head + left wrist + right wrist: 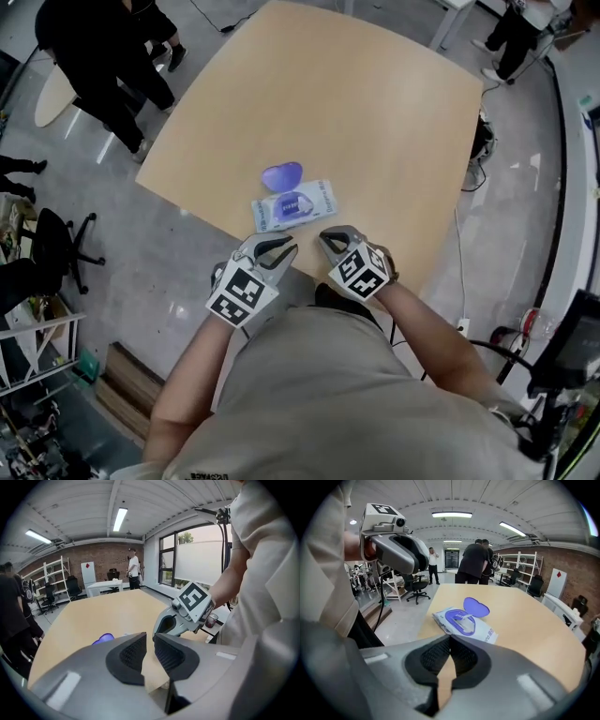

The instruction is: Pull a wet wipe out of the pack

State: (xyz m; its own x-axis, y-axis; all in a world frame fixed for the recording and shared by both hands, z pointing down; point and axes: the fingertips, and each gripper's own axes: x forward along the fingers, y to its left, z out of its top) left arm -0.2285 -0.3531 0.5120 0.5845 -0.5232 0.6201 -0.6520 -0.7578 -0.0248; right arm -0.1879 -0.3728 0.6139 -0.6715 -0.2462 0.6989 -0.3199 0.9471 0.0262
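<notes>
Pulling on the wipe with nothing pinning the pack (293, 206) is the main hazard: the pack looks light and lies flat near the table's (366, 112) near edge, so a one-sided tug would likely lift or drag the whole thing toward the person, perhaps off the edge. A second risk is a poor pinch. The opening is small and ringed by a purple frame, so jaws coming in too wide or too shallow could catch the frame or the film rather than the sheet. A fast pull could also bring a chain of wipes out where only one is wanted. Neither tong is on anything yet. The left gripper (281, 249) has its jaws a narrow crack apart with only table showing between them. The right gripper (330, 238) has its tips pressed together and empty. Both hover at the table edge just short of the pack, side by side and not touching it. The pack's purple lid (281, 174) is folded back flat on the far side, so the opening is exposed. In the right gripper view, a pale strip (463, 617) across the opening seems to be the top wipe's end, though it is too small to be sure. The other wipes are hidden inside.
</notes>
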